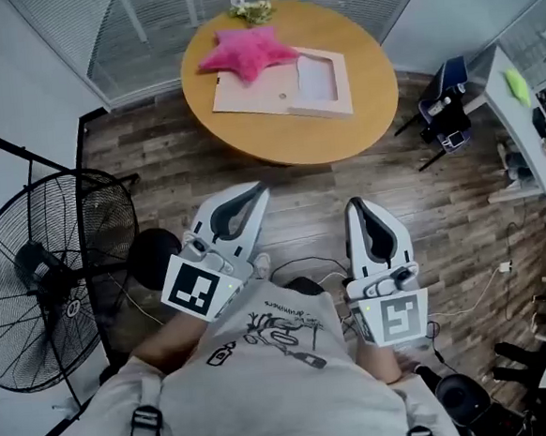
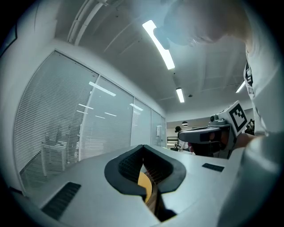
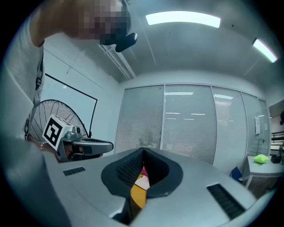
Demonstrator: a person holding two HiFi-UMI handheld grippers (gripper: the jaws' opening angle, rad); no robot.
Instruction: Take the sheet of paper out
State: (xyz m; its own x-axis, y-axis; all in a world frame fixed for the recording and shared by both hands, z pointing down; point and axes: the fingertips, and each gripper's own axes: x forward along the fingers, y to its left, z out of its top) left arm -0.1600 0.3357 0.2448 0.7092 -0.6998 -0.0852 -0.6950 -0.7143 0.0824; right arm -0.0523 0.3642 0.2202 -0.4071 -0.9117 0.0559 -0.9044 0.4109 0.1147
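The left gripper (image 1: 258, 194) and the right gripper (image 1: 357, 204) are held level above the floor (image 1: 460, 198), side by side and apart. Both pairs of jaws are seen pressed together at the tips, and nothing is clamped between them. The round desk (image 1: 341, 132) lies ahead of both jaws, well apart from them. The sheet (image 1: 317, 75) is seen on it at the right end of a flat folder (image 1: 254, 96), ahead of the right jaws and slightly to their left. A pink star cushion (image 1: 249, 51) is laid over the folder's far left corner, beyond the left jaws. A fan (image 1: 42, 277) stands left of the left jaws.
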